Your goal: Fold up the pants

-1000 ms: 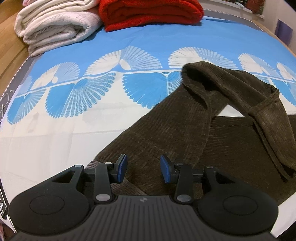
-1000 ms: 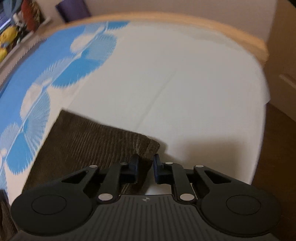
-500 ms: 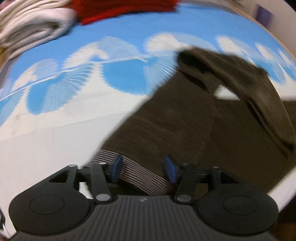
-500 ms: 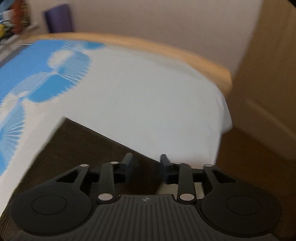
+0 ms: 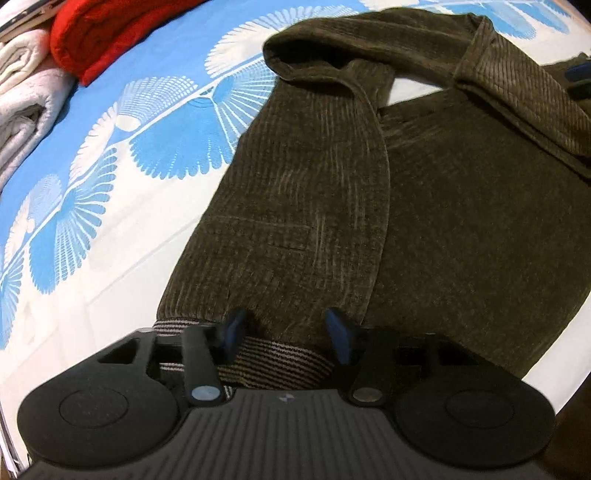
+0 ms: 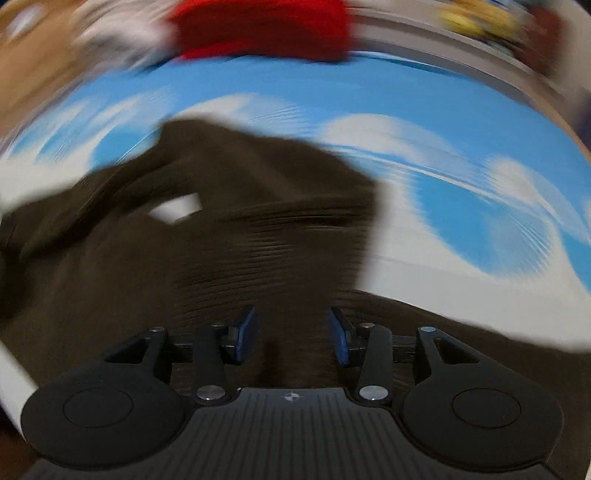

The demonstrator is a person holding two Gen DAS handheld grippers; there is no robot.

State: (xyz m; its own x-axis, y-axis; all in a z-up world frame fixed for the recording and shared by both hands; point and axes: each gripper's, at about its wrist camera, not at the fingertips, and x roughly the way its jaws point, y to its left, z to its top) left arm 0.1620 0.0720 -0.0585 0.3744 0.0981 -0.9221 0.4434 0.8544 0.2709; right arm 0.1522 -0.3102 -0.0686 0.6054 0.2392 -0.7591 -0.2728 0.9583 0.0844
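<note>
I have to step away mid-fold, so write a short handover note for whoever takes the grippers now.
Left gripper: closing around the striped waistband of the brown corduroy pants; pads not yet pressing on it.
Right gripper: opening, above the pants, nothing held; its view is badly blurred.
Pants lie on the blue-and-white sheet, one leg doubled back over the other near the far end.
Red towel and white towels are stacked beyond, not involved.
Done: a first leg fold, roughly.
Left: grip the waistband, likely fold lengthwise and tidy.
</note>
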